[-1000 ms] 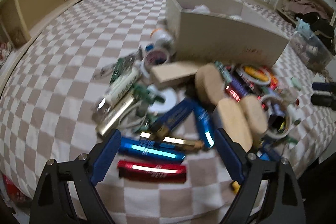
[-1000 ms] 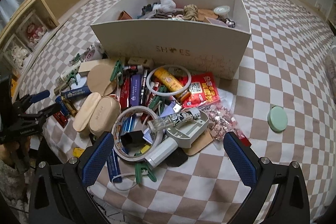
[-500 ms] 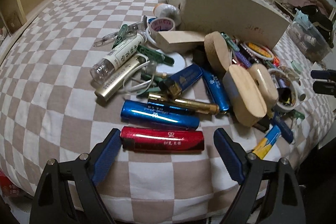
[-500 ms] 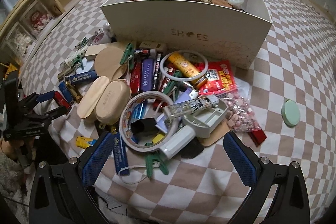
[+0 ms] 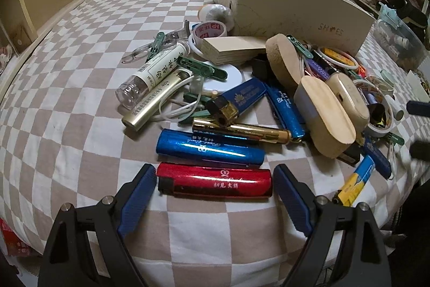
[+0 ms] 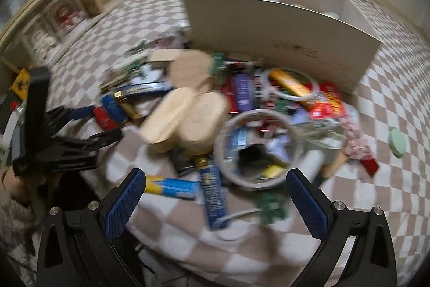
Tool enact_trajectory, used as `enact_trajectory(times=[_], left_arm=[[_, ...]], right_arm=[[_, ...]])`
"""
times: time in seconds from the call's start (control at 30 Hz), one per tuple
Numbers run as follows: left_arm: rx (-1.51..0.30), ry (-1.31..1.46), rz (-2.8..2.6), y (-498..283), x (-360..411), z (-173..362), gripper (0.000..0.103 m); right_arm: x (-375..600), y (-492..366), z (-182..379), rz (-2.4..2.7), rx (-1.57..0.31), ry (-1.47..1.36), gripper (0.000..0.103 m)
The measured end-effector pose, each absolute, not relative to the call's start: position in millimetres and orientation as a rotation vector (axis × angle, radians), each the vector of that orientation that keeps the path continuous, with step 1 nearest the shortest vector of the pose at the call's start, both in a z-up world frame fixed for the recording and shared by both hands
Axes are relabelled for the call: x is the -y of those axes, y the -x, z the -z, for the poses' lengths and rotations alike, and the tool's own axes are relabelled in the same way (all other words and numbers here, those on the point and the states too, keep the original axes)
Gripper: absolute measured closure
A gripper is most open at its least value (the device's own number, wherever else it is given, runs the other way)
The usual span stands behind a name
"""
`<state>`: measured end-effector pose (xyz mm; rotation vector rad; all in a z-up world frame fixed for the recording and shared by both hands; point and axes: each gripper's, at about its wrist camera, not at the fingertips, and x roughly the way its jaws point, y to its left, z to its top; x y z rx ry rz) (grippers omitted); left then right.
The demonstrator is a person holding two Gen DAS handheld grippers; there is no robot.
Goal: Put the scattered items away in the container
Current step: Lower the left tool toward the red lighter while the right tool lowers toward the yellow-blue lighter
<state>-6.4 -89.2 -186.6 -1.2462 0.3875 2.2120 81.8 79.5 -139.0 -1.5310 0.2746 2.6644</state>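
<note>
Since the earlier frames the left gripper [image 5: 215,180] has been sinking toward the bedspread [image 5: 67,104], and its spread jaws are now bracketing the red tube [image 5: 215,183], 1 pad just beside each end, not pressing. The container [image 5: 295,10] is standing well beyond the pile, ahead and to the right. The blue tube [image 5: 209,148] is lying just ahead of the red one. The right gripper [image 6: 216,198], likewise spread, is hovering empty over the blurred clutter. Judgement: closing is coming next.

Black gripper [image 5: 215,179] frames carry blue textured fingers [image 5: 137,195] and silver screws.
</note>
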Motion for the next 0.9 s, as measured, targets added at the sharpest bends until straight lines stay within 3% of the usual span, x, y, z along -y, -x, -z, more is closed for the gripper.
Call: enact_trajectory(times=[0.2,0.33,0.63,0.9], left_arm=[[-0.41,1.224,-2.211,5,93,189,0.013],[-0.405,1.228,-2.187,5,92,190,0.002],[-0.385,1.266,-2.217,6,95,187,0.001],[-0.474,1.275,-2.229,5,89,190,0.0]], right_arm=[[-47,-90,147,-2.718,-0.254,1.432,0.0],[-39,-95,159,-2.714,-0.327,1.455,0.0],[-31,-95,180,-2.685,-0.459,1.578,0.0],[-34,-82,200,-2.617,-0.529,1.639,0.0]])
